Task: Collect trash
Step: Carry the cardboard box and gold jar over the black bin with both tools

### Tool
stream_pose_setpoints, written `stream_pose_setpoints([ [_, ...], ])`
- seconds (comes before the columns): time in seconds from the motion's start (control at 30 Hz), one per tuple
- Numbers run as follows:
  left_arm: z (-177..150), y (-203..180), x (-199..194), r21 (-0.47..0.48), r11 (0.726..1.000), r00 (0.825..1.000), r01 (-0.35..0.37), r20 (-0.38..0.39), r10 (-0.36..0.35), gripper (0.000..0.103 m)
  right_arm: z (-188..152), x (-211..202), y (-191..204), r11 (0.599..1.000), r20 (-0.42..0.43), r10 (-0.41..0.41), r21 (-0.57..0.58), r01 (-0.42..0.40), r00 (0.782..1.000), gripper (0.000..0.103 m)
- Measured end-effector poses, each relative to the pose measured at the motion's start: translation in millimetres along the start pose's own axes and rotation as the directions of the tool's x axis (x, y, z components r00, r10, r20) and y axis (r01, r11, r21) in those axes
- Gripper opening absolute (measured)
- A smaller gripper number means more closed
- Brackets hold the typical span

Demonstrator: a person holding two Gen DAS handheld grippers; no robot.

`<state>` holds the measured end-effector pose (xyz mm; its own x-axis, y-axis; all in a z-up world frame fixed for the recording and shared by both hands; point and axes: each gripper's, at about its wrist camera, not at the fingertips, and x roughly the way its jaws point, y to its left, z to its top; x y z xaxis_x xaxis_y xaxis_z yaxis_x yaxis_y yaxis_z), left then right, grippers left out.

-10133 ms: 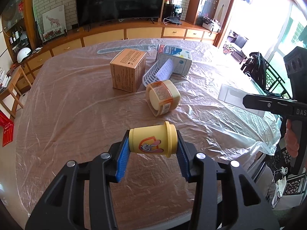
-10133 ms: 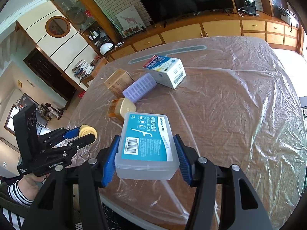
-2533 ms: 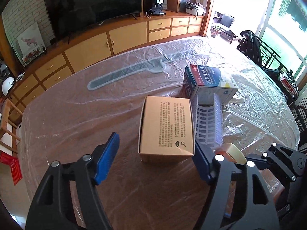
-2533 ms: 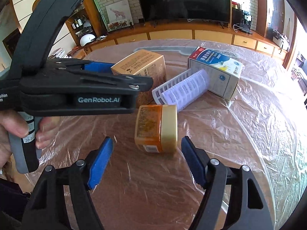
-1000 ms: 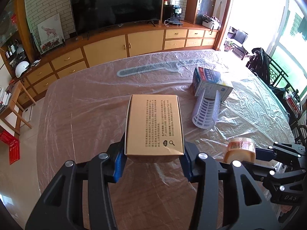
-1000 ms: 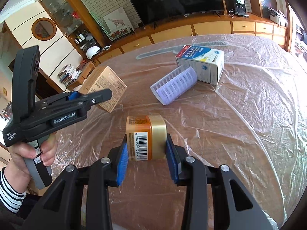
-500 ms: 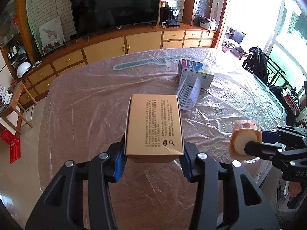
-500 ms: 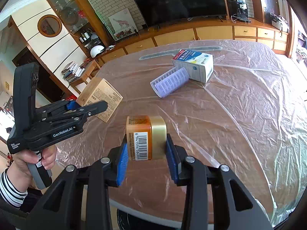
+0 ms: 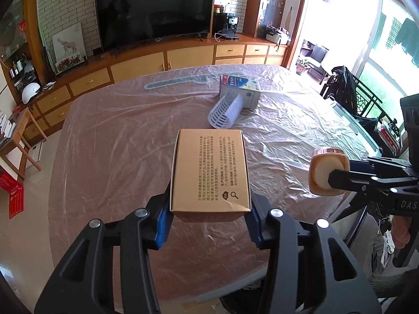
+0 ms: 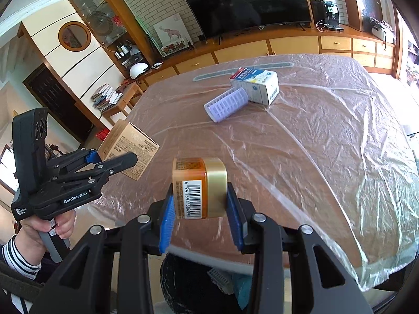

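My left gripper (image 9: pixel 208 216) is shut on a brown cardboard box (image 9: pixel 209 168) and holds it above the near part of the plastic-covered table (image 9: pixel 117 136). The box also shows in the right wrist view (image 10: pixel 128 145). My right gripper (image 10: pixel 200 205) is shut on an orange jar with a gold lid (image 10: pixel 199 187), held above the table's front edge; the jar also shows in the left wrist view (image 9: pixel 327 174). A dark trash bin (image 10: pixel 207 285) with items inside sits below the table edge, under the right gripper.
A lavender ribbed plastic basket (image 9: pixel 226 112) lies on its side against a white and blue carton (image 9: pixel 241 91) at the far side of the table. A TV cabinet (image 9: pixel 157 60) runs along the back wall. A wooden stool (image 9: pixel 21 141) stands left of the table.
Both grippers have drawn back toward the table's front edge with their loads. The basket and carton look farther away. The trash bin has come into the right wrist view.
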<state>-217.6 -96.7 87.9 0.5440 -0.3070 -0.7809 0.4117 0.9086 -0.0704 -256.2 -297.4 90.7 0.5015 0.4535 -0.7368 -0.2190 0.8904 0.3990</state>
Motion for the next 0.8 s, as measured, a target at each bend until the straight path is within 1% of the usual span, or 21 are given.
stream_pose_setpoints([
  [0.2, -19.2, -16.9, -14.4, 0.018, 1.0, 1.0, 0.015, -0.006, -0.015, 0.048, -17.0, -18.5, 0.1, 0.999, -0.013, 0.005, -0.033, -0.005, 1.0, 0.035],
  [0.5, -49.1, -41.5, -31.1, 0.058, 0.998, 0.999, 0.031, -0.021, -0.03, 0.048, -42.9, -38.4, -4.9, 0.999, -0.037, 0.012, -0.046, -0.014, 0.999, 0.035],
  [0.8, -75.2, -62.1, -39.3, 0.099, 0.993, 0.997, 0.063, -0.06, -0.057, 0.048, -67.4, -52.7, -4.0, 0.996, -0.082, 0.051, -0.073, -0.057, 0.995, 0.035],
])
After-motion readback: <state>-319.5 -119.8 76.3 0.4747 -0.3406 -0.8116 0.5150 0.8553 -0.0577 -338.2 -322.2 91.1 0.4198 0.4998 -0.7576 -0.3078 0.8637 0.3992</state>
